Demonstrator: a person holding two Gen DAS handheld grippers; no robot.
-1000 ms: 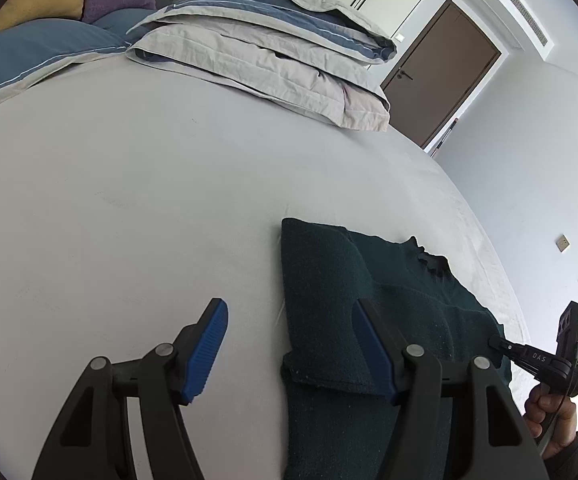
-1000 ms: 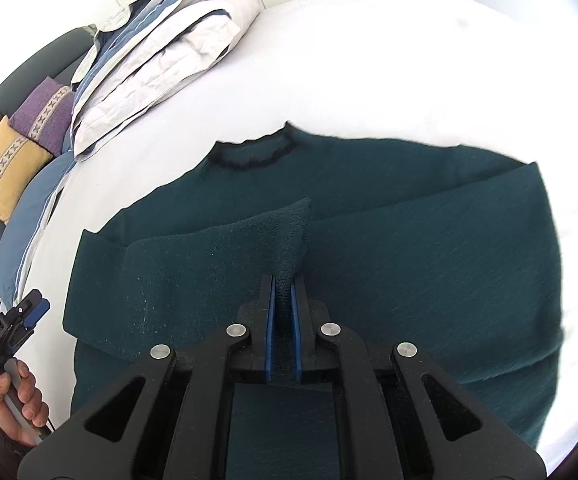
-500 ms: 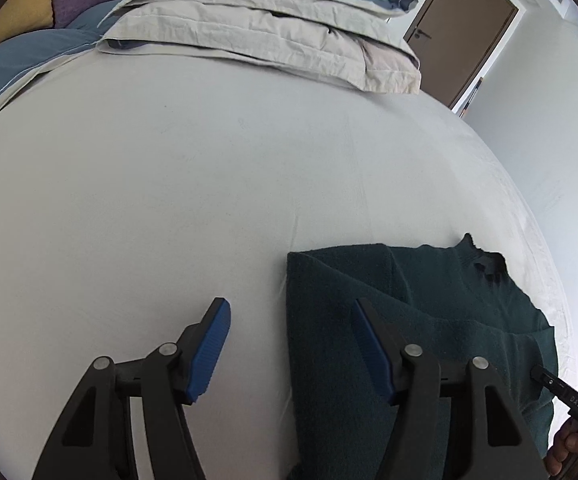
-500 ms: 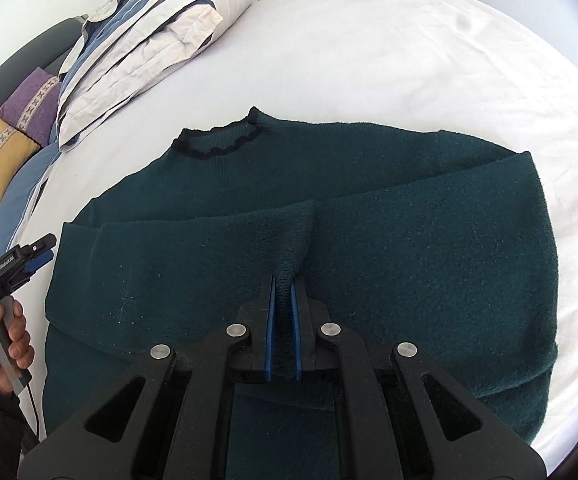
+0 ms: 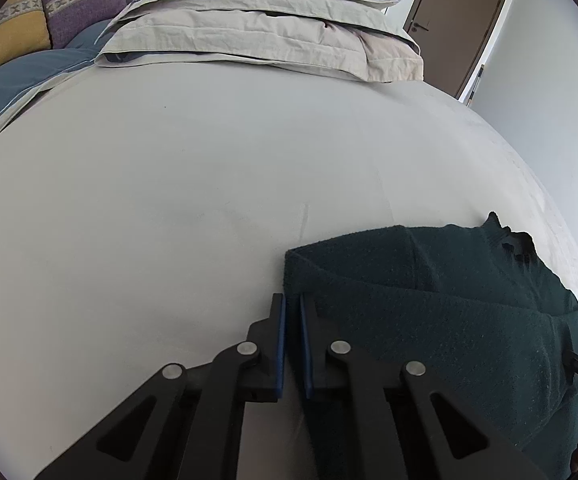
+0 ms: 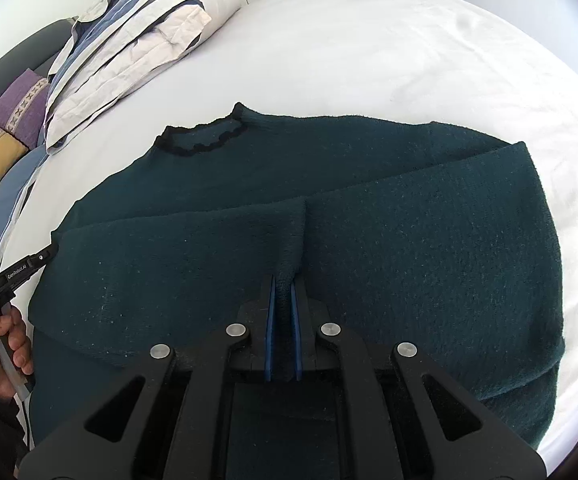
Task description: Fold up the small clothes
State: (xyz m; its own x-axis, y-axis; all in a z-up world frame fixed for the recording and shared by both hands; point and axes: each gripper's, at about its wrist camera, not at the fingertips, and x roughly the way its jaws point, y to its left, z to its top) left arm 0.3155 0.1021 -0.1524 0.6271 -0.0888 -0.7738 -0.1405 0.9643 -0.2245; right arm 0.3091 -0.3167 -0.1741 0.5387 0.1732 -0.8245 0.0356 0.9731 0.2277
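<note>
Spreading across most of both views, a white bed sheet (image 5: 169, 184) carries everything else, with a stack of folded bedding (image 5: 265, 28) at its far edge and purple and yellow cushions (image 6: 5, 128) to the far left. On the near right of the sheet lies the dark green sweater (image 6: 409, 232), flat, its dark-trimmed collar (image 6: 201, 140) pointing far and its sleeves folded in across the body. The right gripper (image 6: 283, 280) sits at the near middle of the sweater with its blue-padded jaws drawn to a narrow gap, pinching a raised ridge of the knit between them. The left gripper (image 5: 292, 304) sits at the sweater's left edge, jaws likewise nearly together; the folded corner of the fabric meets the fingertips, though whether cloth is actually caught between the pads cannot be told from the left wrist view. In the right wrist view the person's left hand (image 6: 1, 340) grips that tool's handle at the far left.
</note>
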